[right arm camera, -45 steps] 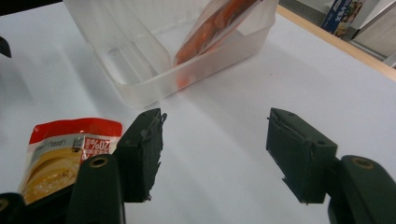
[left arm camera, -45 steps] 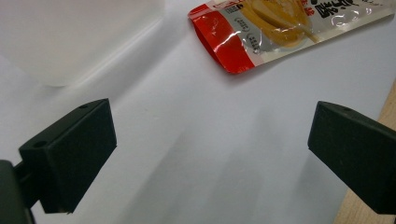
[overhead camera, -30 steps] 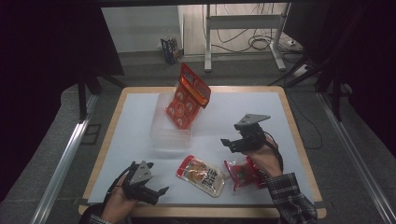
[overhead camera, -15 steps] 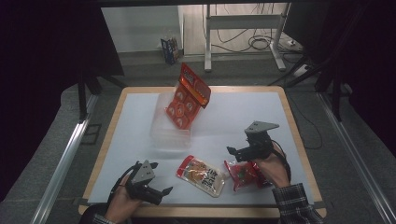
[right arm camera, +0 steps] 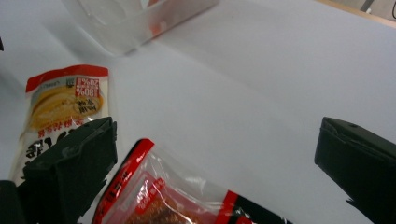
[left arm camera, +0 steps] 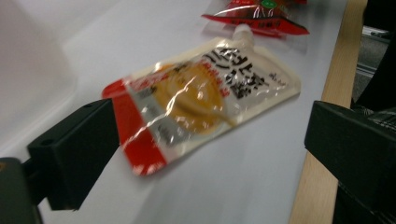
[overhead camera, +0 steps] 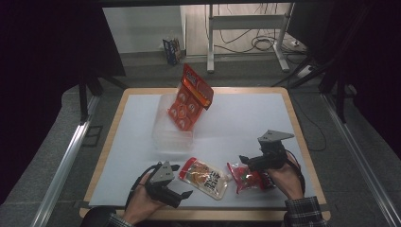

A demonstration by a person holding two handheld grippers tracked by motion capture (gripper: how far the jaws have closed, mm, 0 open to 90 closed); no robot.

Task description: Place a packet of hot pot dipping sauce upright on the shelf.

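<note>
Both grippers work along the near edge of the tabletop [overhead camera: 142,123], a white sheet framed by a bare wooden rim.

Left gripper [overhead camera: 176,195]: low at the near-left, just inside the near edge, jaws spread wide with nothing between the pads. In the left gripper view the white-and-red sauce pouch [left arm camera: 201,100] lies flat just ahead of the jaws, its red-banded end nearest the left-hand jaw; whether that jaw touches it I cannot tell. The wooden rim runs close along the other jaw, so little room remains on that side.

Right gripper [overhead camera: 248,161]: near-right, above the red snack packet [overhead camera: 247,177]. Its jaws have just been opening and now stand fully apart. In the right gripper view the red snack packet [right arm camera: 163,196] lies low between the jaws, pads not pressing on it, and the sauce pouch [right arm camera: 60,116] lies beyond the left-hand jaw.

Layout, high view: sauce pouch [overhead camera: 204,176] and snack packet lie side by side near the middle of the near edge, spout end of the pouch just beside the packet, touching or nearly so. A clear plastic tray [overhead camera: 172,132] sits left of centre, with an orange-red bag [overhead camera: 190,98] standing tilted at its far end.

Open room: the whole right half of the sheet beyond the right gripper is bare up to the far edge; the near-left corner is also bare.
</note>
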